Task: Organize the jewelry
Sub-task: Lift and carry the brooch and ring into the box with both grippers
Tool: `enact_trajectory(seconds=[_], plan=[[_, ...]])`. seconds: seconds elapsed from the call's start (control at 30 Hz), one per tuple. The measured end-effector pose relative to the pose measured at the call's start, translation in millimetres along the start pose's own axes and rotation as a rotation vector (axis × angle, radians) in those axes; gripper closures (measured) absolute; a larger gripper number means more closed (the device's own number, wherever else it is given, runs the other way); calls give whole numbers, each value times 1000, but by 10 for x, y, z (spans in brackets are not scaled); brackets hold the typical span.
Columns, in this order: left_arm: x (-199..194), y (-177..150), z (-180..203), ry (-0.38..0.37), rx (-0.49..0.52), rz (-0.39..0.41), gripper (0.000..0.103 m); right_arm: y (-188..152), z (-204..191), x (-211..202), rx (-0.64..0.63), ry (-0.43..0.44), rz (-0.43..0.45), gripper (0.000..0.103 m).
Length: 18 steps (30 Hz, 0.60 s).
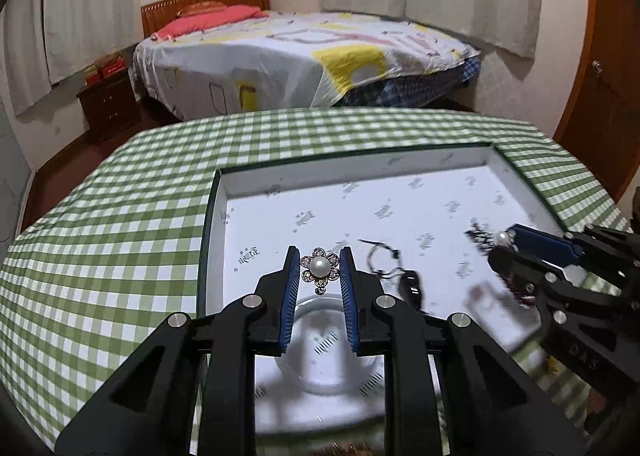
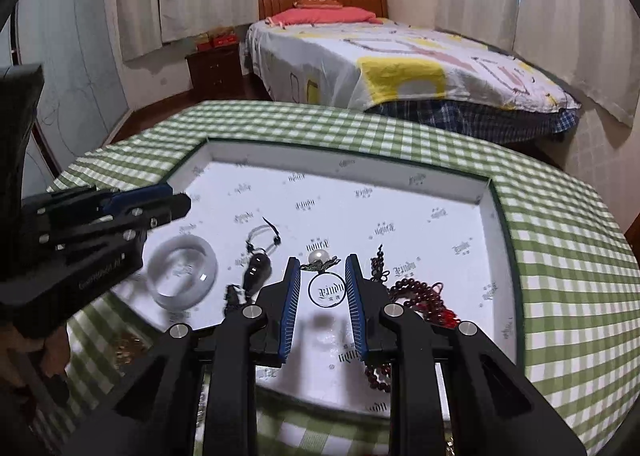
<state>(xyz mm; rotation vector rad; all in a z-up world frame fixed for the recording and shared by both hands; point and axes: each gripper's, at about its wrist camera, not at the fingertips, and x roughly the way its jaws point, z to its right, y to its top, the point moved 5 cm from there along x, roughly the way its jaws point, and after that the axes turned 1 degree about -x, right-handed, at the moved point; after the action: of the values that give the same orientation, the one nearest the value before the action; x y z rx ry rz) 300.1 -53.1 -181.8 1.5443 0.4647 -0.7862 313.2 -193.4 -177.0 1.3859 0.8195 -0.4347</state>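
Note:
A shallow white tray (image 1: 400, 179) with a dark green rim lies on the green checked table. My left gripper (image 1: 320, 264) is shut on a flower-shaped pearl brooch (image 1: 320, 267), held over the tray's near left part. My right gripper (image 2: 322, 270) is shut on a pearl ring (image 2: 326, 288), holding it above the tray's middle; the right gripper also shows in the left wrist view (image 1: 505, 243). In the tray lie a clear bangle (image 2: 182, 272), a black corded pendant (image 2: 258, 266) and a dark red bead bracelet (image 2: 420, 296).
The tray (image 2: 496, 240) takes up most of the green checked tablecloth (image 1: 120, 223). A bed (image 1: 304, 55) with a patterned sheet stands beyond the table, with a dark nightstand (image 1: 108, 103) at its left. A wooden door (image 1: 600, 87) is at the right.

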Motion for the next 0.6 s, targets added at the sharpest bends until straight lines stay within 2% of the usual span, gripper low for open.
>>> enact_trajectory(seconds=[0.37,0.6], plan=[[385,-67,-195,18,-43,-101,83,-80,39,302,-6,-12,-61,79],[440,-94,-219,7,-56,-120,82,-108,43,357,0,-13,-78,79]])
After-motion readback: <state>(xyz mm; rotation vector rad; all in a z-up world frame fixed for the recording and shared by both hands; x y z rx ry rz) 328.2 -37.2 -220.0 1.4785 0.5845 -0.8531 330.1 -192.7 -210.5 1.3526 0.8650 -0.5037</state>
